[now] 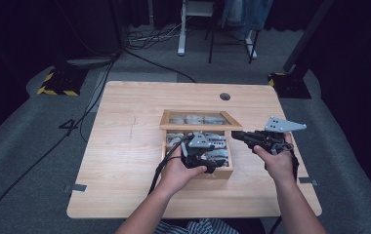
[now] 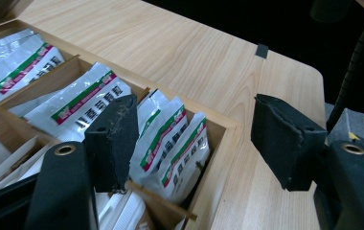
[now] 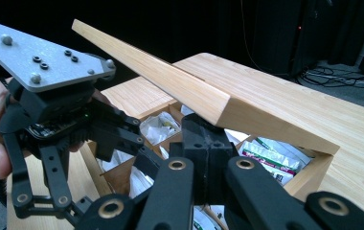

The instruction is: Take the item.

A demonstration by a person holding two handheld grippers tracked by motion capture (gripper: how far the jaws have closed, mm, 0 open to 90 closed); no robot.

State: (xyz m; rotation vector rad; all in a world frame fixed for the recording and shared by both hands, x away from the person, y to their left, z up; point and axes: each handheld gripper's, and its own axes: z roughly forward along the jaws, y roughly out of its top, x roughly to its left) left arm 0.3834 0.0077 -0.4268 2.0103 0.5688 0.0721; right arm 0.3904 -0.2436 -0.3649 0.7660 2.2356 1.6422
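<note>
The high view is dim around its borders — the floor and the upper corners of the frame sink into near black, while the wooden table [image 1: 125, 146] at the centre is evenly lit from above, with soft, faint shadows. The picture is low in detail and slightly soft. In the left gripper view the silver packets [image 2: 170, 143] catch pale glare; the near jaws at the bottom edge are blurred. In the right gripper view the raised lid [image 3: 170, 81] is bright against a black upper background — foreground parts look soft.
</note>
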